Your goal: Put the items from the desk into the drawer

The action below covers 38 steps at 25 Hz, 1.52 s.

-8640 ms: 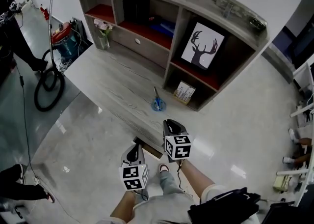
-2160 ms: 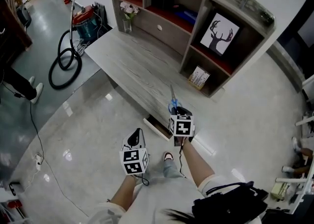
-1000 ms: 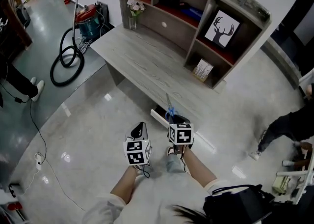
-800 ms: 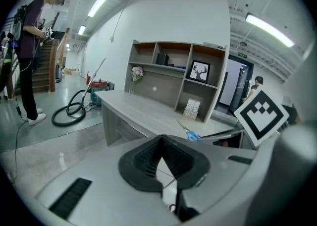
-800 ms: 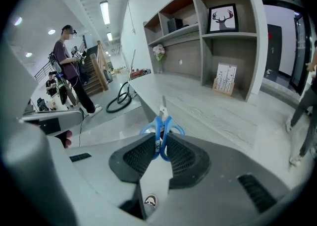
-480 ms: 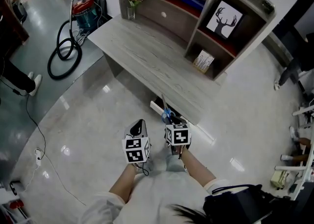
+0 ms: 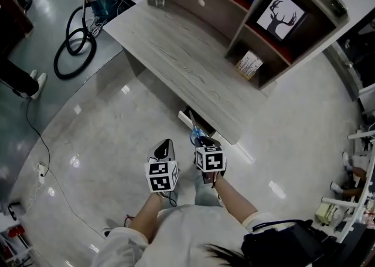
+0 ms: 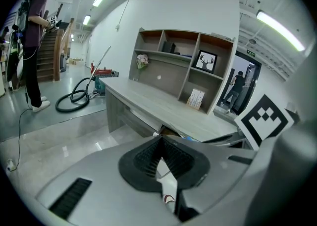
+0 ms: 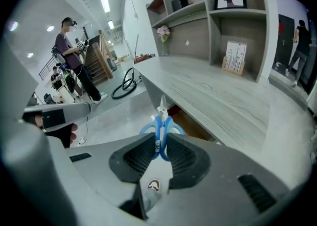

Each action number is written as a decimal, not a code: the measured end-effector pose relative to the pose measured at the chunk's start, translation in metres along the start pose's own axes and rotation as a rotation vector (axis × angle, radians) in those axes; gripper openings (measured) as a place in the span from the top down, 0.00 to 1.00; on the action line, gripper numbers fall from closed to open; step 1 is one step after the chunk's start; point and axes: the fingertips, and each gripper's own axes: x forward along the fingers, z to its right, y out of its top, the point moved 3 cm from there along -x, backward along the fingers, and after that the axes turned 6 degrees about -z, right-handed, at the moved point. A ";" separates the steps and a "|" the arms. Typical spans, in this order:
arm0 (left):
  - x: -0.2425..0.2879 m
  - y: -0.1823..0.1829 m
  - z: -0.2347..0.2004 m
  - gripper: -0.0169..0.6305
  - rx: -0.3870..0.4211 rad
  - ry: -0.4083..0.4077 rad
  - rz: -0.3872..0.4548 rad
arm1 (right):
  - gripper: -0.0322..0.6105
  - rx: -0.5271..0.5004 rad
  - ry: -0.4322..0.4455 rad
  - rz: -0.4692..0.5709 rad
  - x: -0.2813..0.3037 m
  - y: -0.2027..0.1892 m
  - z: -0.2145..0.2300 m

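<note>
- The transfer step is judged to be in hand: the scissors [image 9: 159,126] have been lifted off the desk [image 7: 193,67] and are not yet in the drawer [image 7: 183,120]
- The right gripper [image 9: 159,145] is clamped narrowly on the scissors, with the blue shank pinched between its ribbed pads; the handle loops are spread just beyond the jaw tips and the pale blade tip is pointed away from the gripper
- The left gripper [image 8: 161,144] is seen with its jaw tips brought together and nothing caught between them; it is held beside the right one, near but apart
- In the head view both grippers are held low in front of the person, just short of the desk's near edge, with the scissors over the floor beside the drawer
- The drawer is pulled out under that edge, and its brown inside is visible past the scissors in the right gripper view
- For the next move, the scissors would need to be carried forward over the drawer opening and lowered inside before the jaws are parted
- Farther off, the shelf unit [image 7: 258,14] is set on the far side of the desk, and no other loose item is made out on the desk top
</note>
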 end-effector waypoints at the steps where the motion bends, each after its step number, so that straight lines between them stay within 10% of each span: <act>1: 0.003 -0.001 -0.001 0.98 -0.001 0.001 -0.005 | 0.84 -0.002 0.003 -0.008 0.003 -0.001 0.001; 38: 0.087 -0.020 -0.010 0.98 -0.051 0.007 -0.114 | 0.84 0.129 0.001 -0.105 0.077 0.002 0.046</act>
